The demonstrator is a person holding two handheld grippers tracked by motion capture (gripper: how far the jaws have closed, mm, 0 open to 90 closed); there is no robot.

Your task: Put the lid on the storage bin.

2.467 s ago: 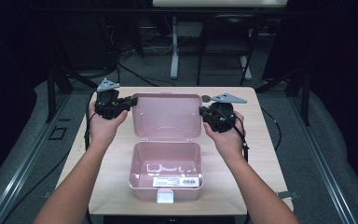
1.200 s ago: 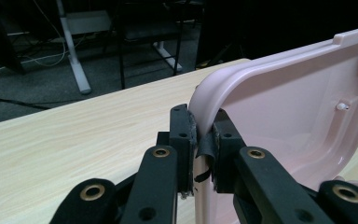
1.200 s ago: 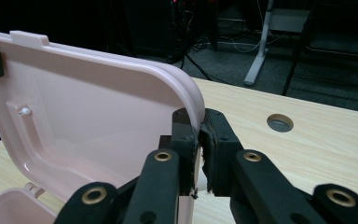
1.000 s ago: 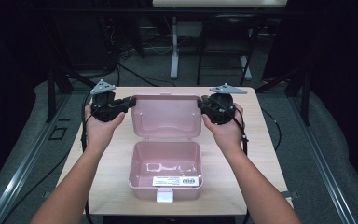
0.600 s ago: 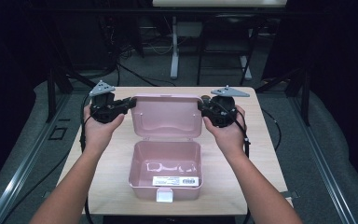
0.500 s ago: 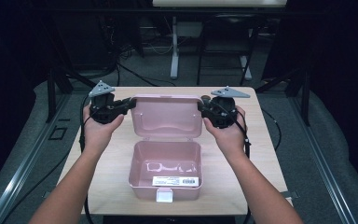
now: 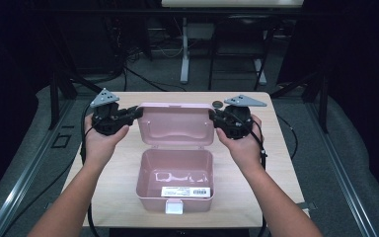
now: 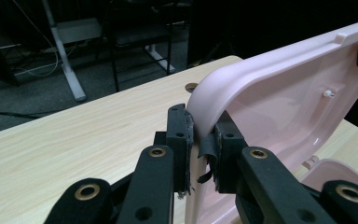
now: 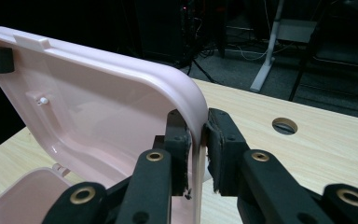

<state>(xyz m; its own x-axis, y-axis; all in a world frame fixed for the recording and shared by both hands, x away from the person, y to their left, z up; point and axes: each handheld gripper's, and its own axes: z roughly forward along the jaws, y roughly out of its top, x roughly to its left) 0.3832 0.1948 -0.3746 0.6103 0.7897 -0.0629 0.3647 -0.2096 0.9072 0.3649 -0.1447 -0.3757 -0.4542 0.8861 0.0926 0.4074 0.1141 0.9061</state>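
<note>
1. Landmark: the pink plastic box [image 7: 175, 180] stands open at the middle of the desk [image 7: 281, 148], its latch tab and barcode label on the side nearest the person.
2. The hinged lid [image 7: 176, 124] rises from the box's far edge, nearly upright, its inner face towards the person.
3. Left tongs [image 7: 134, 113]: clamped on the lid's left edge near its top corner. In the left gripper view the tongs [image 8: 201, 149] pinch the rim between both pads.
4. Right tongs [image 7: 215, 115]: clamped on the lid's right edge near its top corner. In the right gripper view the tongs [image 9: 196, 142] close on the thin rim.
5. Change over the last few seconds: both hands have moved away from the person, beyond the box's far edge, and the lid has swung with them from a forward lean to a near-vertical stand.
6. Difference from the most recent earlier frame: very slight; the lid position is nearly unchanged, so the swing appears to be slowing.
7. Judgement: the lid is being opened fully. The box interior is exposed and appears empty apart from reflections.
8. A round cable hole [image 9: 284, 125] lies in the desk just beyond the lid's right corner.
</note>
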